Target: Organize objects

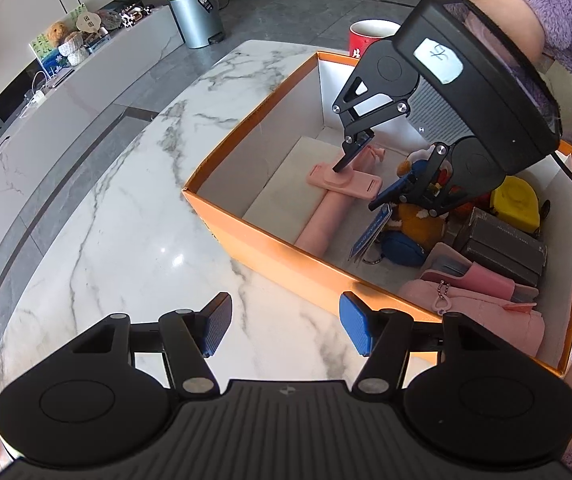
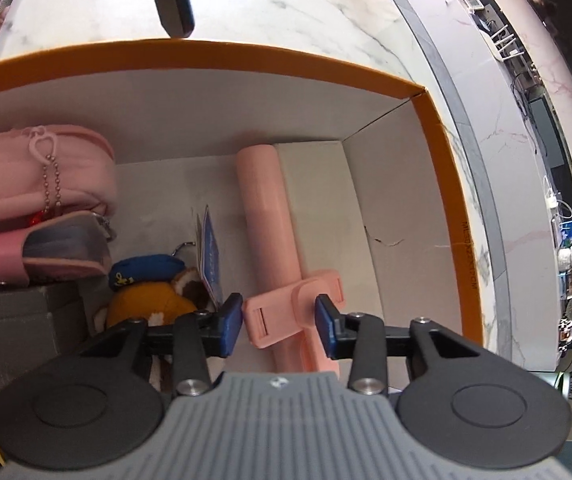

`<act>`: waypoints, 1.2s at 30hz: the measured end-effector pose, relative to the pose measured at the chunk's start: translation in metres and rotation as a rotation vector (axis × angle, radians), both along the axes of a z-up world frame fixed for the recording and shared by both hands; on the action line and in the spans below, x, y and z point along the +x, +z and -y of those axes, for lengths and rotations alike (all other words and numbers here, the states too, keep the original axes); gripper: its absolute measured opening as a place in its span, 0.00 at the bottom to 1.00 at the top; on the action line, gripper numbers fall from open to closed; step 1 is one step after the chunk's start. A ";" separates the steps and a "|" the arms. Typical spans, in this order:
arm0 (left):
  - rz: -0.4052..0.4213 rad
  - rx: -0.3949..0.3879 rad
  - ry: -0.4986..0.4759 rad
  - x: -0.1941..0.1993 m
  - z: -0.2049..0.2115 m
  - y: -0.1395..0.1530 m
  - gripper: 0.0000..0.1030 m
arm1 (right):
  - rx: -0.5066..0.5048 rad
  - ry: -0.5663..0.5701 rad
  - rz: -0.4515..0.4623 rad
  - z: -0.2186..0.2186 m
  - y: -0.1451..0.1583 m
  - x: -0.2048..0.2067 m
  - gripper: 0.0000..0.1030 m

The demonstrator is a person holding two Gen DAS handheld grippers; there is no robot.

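My right tool (image 2: 279, 322) is down inside the orange box (image 2: 214, 50), its blue pads (image 2: 231, 320) parted on either side of the clamp head of a pink selfie stick (image 2: 268, 232). The pads sit just beside the clamp, and I cannot tell whether they touch it. The stick lies flat on the box floor, its handle running toward the wall nearest my left tool, alongside a white slab (image 2: 318, 200) against the side wall.

From the left wrist view, the right tool (image 1: 370, 176) reaches in from above, and the pink selfie stick (image 1: 326, 208) lies in the barer half of the orange box (image 1: 270, 240). My left tool (image 1: 286, 326) hovers over the marble worktop (image 1: 126, 220) outside the box, spread wide with nothing between its pads.

The other half of the box is crowded: an orange plush toy (image 2: 146, 304) with a blue cap (image 2: 146, 270) and a blue tag (image 2: 210, 258), a pink zip pouch (image 2: 46, 168) with a ball chain stacked on a pink wallet (image 2: 46, 252), and a dark grey box (image 2: 18, 320) below them. The left wrist view also shows a yellow tape measure (image 1: 516, 206) in there, and a red cup (image 1: 366, 38) standing on the worktop beyond the box.
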State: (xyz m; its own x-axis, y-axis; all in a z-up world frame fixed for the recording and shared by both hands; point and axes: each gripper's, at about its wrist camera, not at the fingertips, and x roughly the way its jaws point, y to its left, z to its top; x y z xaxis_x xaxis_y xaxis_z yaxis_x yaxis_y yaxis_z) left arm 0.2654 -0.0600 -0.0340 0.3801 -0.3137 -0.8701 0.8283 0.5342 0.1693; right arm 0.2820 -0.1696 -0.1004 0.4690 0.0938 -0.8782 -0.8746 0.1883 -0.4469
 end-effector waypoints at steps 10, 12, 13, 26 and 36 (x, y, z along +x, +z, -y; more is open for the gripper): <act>-0.001 -0.029 0.034 -0.020 0.006 0.019 0.69 | 0.059 -0.087 -0.035 0.004 0.025 0.005 0.42; 0.004 -0.037 0.046 -0.026 0.009 0.024 0.69 | 0.080 -0.108 -0.039 0.005 0.033 0.008 0.42; 0.007 -0.040 0.048 -0.030 0.011 0.027 0.69 | 0.089 -0.115 -0.037 0.007 0.039 0.005 0.41; 0.233 -0.286 0.261 -0.104 0.018 0.092 0.71 | 0.416 -0.393 0.081 0.044 0.133 -0.077 0.43; 0.429 -0.450 0.538 -0.180 0.014 0.108 0.93 | 0.747 -0.657 0.134 0.072 0.157 -0.175 0.47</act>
